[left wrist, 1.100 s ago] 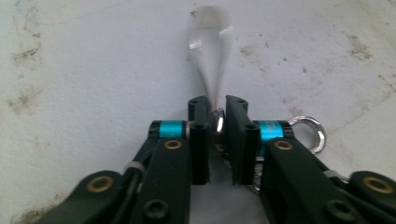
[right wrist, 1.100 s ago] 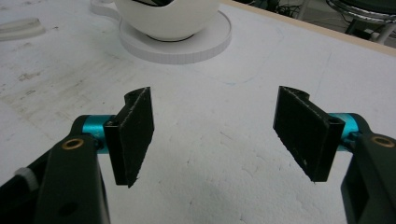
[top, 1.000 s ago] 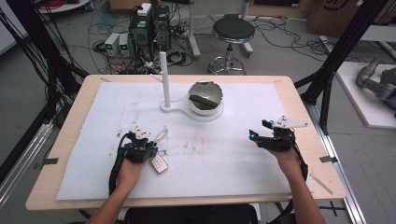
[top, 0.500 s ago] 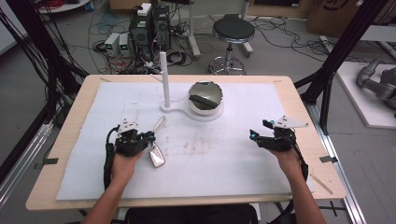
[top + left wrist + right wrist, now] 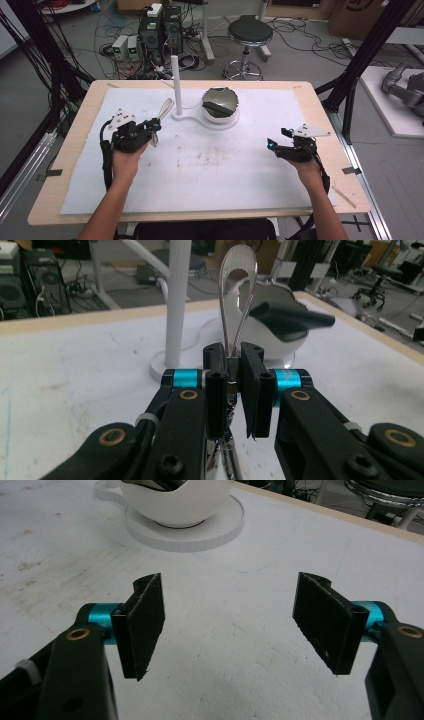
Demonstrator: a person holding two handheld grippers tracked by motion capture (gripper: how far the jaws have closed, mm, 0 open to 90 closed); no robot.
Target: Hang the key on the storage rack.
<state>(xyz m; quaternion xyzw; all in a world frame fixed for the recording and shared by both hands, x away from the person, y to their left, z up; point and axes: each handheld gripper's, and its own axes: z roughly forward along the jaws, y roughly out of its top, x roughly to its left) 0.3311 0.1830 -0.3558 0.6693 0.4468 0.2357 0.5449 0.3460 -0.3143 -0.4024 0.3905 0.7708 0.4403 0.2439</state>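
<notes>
The metal spoon (image 5: 239, 300) is clamped by its handle between the jaws of the left gripper (image 5: 150, 131), which press tight against it; its bowl sticks out past the fingertips, lifted clear of the white mat (image 5: 210, 160) at the left side of the table. In the left gripper view the spoon rises straight up between the jaws, with the white post (image 5: 179, 300) just left of it and the white bowl (image 5: 280, 335) behind it; a dark piece lies across that bowl. From above, post and bowl share one white base near the table's far edge. The right gripper (image 5: 276, 145) hangs above the mat well apart to the right, its jaws spread wide with nothing between them.
</notes>
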